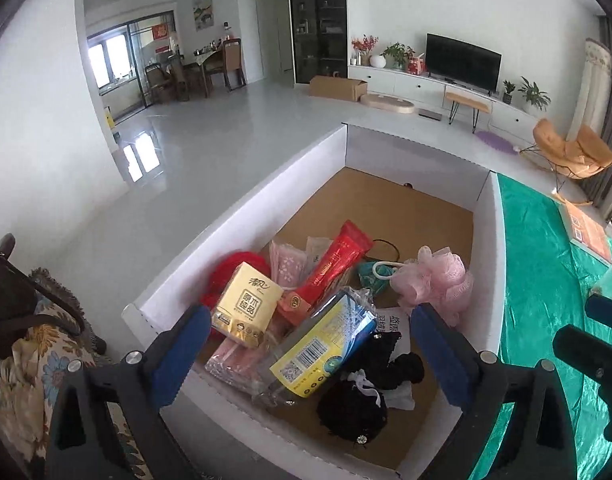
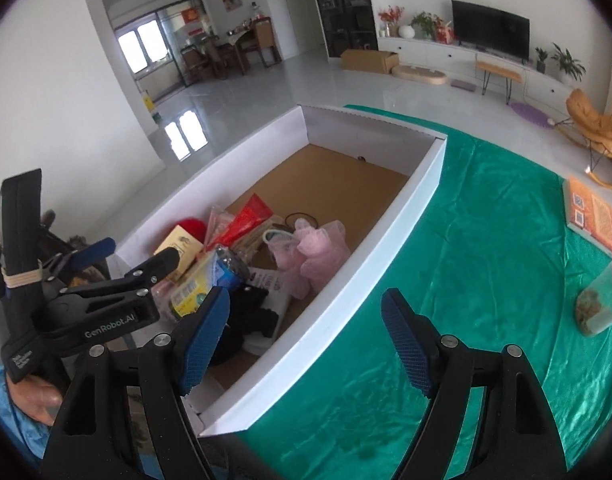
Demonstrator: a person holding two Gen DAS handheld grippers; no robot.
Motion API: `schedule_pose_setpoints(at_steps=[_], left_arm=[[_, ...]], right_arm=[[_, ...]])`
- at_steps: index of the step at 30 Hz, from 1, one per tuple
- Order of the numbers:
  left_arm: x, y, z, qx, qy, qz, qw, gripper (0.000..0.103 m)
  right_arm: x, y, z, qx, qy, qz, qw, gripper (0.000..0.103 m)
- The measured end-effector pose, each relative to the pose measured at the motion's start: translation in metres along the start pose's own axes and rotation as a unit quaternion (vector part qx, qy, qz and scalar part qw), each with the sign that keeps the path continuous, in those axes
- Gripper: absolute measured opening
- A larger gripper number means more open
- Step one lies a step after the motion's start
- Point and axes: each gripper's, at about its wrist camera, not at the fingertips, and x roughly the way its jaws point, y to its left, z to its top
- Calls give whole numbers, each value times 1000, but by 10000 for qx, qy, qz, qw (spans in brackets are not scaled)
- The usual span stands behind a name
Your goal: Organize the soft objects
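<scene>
Green cloth point(image 2: 486, 240) under white box point(image 2: 386, 236)

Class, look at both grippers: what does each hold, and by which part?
Nothing. The left gripper is open above the box; the right gripper is open, empty.

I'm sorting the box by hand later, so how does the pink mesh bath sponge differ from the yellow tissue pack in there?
The pink mesh sponge is a ruffled, rounded puff with a white cord loop; the yellow tissue pack is a flat-sided printed block. The sponge lies near the box's wall on the green-cloth side, the pack toward the opposite wall, propped on other packets and partly over something red. Both are inside the white box, at the cluttered end.
</scene>
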Motion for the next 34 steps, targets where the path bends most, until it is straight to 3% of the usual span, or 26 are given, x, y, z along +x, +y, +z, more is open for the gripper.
schedule_pose_setpoints(at_steps=[3,12,29,34], left_arm=[[-4,2,-2,0,20,180,9998,100],[-6,13,-4,-34,175,101,9998,100],[-15,9,-5,130,-53,178,9997,100],[-24,8,-6,125,-314,96,9994,100]], right_arm=[[4,8,-6,-70,149,-80,9998,81],[8,33,-8,-390,389,-290,9981,81],[11,48,-10,-555,461,-316,9969,81],[9,47,-11,-542,417,-292,9972,81]])
